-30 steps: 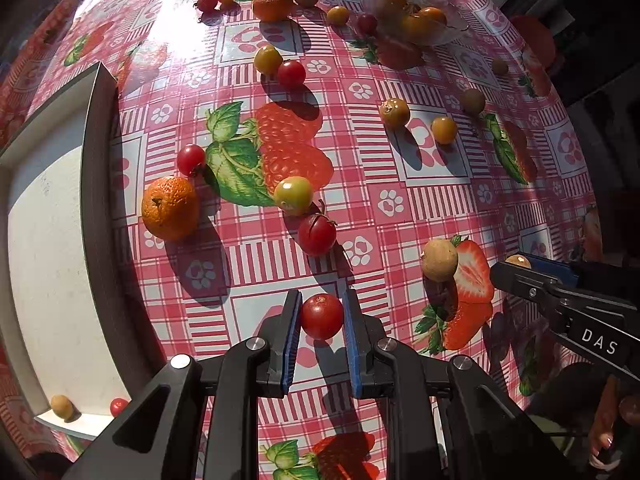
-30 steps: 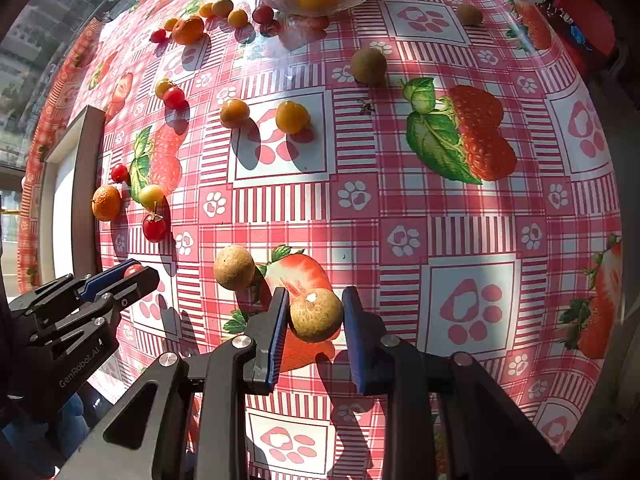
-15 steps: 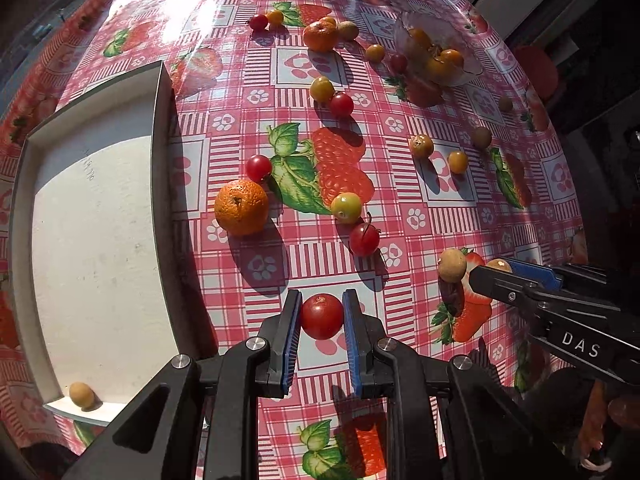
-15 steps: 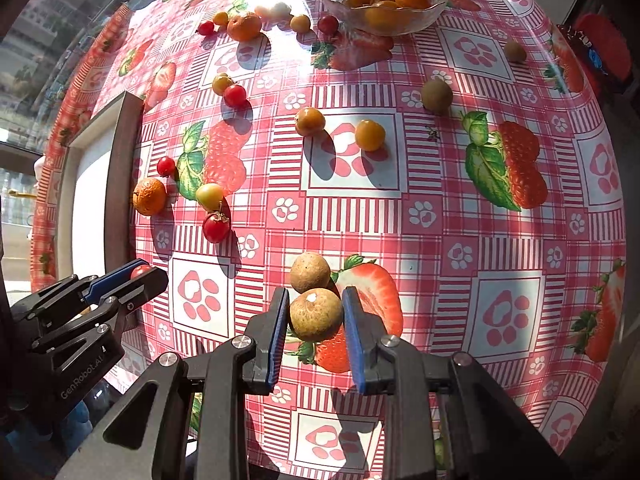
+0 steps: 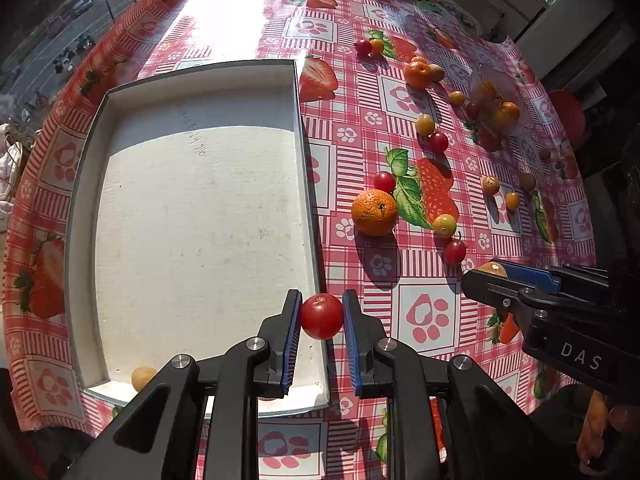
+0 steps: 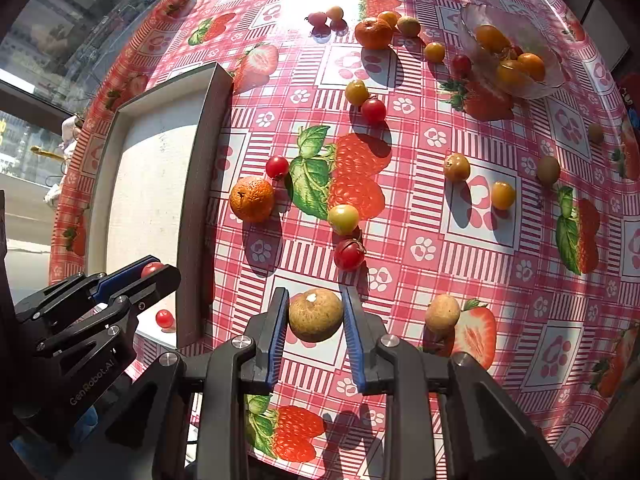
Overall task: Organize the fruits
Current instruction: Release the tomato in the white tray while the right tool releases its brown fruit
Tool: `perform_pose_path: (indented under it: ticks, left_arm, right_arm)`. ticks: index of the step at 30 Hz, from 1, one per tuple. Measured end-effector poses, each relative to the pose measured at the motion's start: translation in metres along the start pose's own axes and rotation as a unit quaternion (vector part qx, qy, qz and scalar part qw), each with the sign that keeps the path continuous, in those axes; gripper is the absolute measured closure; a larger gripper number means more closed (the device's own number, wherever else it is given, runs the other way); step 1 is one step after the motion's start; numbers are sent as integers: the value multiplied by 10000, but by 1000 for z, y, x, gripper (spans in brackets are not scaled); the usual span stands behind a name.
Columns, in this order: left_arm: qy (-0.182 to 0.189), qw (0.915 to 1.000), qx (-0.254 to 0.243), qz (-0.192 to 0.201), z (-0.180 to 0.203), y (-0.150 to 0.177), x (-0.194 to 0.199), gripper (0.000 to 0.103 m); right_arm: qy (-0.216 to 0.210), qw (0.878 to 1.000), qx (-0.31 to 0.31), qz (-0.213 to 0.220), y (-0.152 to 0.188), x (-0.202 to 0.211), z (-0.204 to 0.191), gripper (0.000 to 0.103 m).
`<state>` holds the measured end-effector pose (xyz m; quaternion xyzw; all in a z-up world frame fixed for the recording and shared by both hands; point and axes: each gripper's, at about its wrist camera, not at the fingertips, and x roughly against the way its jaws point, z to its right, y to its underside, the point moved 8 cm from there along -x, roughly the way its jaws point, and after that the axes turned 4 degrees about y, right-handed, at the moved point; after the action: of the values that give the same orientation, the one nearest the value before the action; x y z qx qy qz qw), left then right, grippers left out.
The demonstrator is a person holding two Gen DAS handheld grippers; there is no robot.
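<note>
On the desk's left side, the white tray holds a tan fruit and a small red tomato near its near edge. The left hand-held gripper, marked "GenRobot.AI", clamps a cherry tomato above the tray's right wall; the right hand-held gripper, marked "DAS", clamps a brown longan. The glass bowl at the far right corner contains orange fruits.

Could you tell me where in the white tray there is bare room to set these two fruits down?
Nearly all the tray floor is bare, from far wall to middle. Only its near end holds a tan fruit and a small tomato. The cloth right of the tray is crowded.
</note>
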<state>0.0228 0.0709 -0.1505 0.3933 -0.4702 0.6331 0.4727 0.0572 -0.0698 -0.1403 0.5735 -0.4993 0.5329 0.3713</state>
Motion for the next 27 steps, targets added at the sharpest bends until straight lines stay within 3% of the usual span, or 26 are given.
perform_pose_path:
  ticks: [16, 27]
  left_arm:
    - [-517, 9971, 550, -20, -105, 15, 2, 81]
    - [-750, 9947, 611, -360, -122, 28, -20, 81]
  right_arm:
    - [-379, 9948, 927, -176, -20, -32, -132, 74]
    - [-74, 9911, 1222, -516, -16, -71, -152, 73]
